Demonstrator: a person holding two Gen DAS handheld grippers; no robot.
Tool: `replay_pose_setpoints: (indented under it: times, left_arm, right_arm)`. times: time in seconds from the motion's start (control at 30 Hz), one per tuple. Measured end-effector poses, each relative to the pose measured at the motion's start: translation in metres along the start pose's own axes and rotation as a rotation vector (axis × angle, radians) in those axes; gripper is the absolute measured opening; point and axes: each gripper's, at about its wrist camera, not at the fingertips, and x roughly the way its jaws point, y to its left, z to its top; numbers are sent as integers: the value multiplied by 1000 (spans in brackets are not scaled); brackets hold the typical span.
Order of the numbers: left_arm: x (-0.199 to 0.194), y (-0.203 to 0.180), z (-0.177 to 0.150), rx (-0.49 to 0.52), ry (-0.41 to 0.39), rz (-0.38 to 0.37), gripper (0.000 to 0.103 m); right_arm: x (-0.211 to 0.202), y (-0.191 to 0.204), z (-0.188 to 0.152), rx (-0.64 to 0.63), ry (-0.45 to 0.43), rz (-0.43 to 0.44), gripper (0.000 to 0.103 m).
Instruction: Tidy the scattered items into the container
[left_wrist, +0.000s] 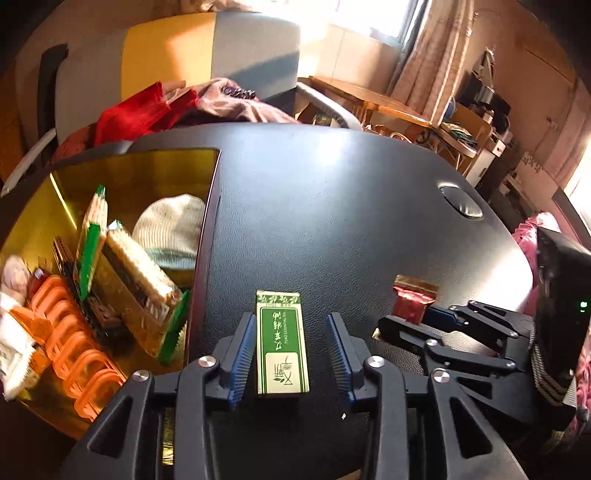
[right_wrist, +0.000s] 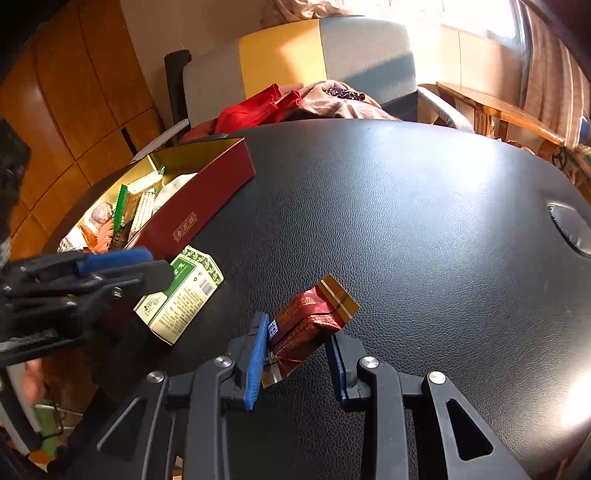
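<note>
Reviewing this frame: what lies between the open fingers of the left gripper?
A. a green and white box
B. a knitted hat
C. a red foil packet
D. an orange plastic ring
A: in the left wrist view the green and white box lies flat on the black table between the fingers of the open left gripper, not yet squeezed.

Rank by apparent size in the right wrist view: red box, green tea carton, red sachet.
1. red box
2. green tea carton
3. red sachet
The carton and sachet look close; the carton is partly hidden, so their order is unsure.
</note>
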Motion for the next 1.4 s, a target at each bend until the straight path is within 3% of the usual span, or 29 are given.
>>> replay_pose_setpoints:
  times: [0.1,0.17,0.2,0.27,0.43,0.7,0.8,1.0,1.13,1.4]
  left_arm:
    - [16,-4,-4,23,72,34,46]
    - [22,-9,-4,43,77,53,44]
    - [25,-11,-4,53,77,62,38]
    - [26,-11,-3,48,60,95,30]
    - [19,-7,-6,27,37,82,30]
    - [-29,5,-3,-31,-82,32,30]
    - [-54,22,0,-70,-141,40,30]
    - [-86,79,2,-154,-215,133,30]
    - [-90,116,2,-204,-224,196,30]
    - [-77,159,-4,-278,-193,255,31]
  right_arm:
    - [3,0,-1,5,2,5,31]
    - [3,-1,-1,9,3,9,31]
    - [3,-1,-1,6,3,4,31]
    - [2,-1,-1,5,4,-1,31]
    - [0,2,1,-6,4,-18,31]
    - [-16,22,19,-68,-32,-20,31]
    - [-21,37,34,-99,-54,-2,31]
    - [-22,87,71,-197,-99,86,31]
    - [-9,130,91,-280,-110,137,31]
    - [41,185,115,-338,-29,213,31]
